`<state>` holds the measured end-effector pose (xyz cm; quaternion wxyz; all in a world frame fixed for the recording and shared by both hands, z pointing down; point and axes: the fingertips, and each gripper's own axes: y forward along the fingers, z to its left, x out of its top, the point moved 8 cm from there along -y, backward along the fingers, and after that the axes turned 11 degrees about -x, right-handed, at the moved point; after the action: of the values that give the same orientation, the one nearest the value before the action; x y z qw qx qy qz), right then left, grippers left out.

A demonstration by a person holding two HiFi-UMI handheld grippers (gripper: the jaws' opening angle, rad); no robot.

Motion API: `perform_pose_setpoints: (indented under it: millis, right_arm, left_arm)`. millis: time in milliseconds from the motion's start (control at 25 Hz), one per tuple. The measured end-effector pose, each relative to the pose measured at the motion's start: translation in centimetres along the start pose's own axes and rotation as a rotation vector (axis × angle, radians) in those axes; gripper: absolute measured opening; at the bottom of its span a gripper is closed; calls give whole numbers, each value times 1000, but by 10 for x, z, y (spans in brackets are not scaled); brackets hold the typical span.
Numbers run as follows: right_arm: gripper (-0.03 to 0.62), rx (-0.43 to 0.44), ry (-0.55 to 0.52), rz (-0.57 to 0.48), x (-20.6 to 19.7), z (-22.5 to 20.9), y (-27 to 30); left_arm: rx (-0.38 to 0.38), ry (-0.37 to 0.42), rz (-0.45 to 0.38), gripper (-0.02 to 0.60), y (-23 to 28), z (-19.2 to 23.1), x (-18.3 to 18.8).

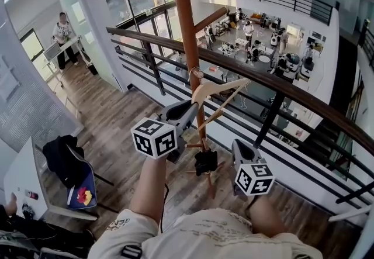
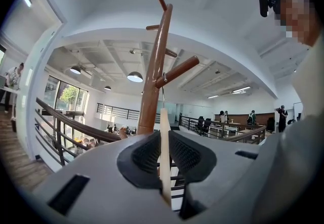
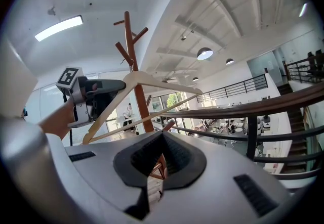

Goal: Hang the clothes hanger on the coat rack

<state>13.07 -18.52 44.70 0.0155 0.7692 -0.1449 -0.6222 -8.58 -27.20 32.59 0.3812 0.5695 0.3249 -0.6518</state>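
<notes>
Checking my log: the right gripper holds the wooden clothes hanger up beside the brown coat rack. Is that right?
No, the left gripper holds the wooden clothes hanger up beside the brown coat rack. The left gripper view shows its jaws shut on it; the right gripper grips nothing.

A pale wooden hanger sits tilted, one arm pinched in the left gripper. Its wire hook reaches a slanted peg of the brown coat rack, which stands just beyond that gripper.

Wooden-topped railing along the balcony, black jacket over a chair, distant standing person.
</notes>
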Motion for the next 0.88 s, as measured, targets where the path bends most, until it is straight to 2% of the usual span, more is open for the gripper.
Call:
perform_pose_setpoints:
  millis: [360,640,880]
  right_arm:
    - [-2,-3,-6,9,5,-3,10]
    - [-2,-8,-14,15,8,2,15]
    - [-2,-20,-17,17,3,1,19]
  left_arm:
    - [-27,26,20,52,7,9,4]
    - [-24,90,19,52,3,14,7]
    - [4,235,81,62,3,11,6]
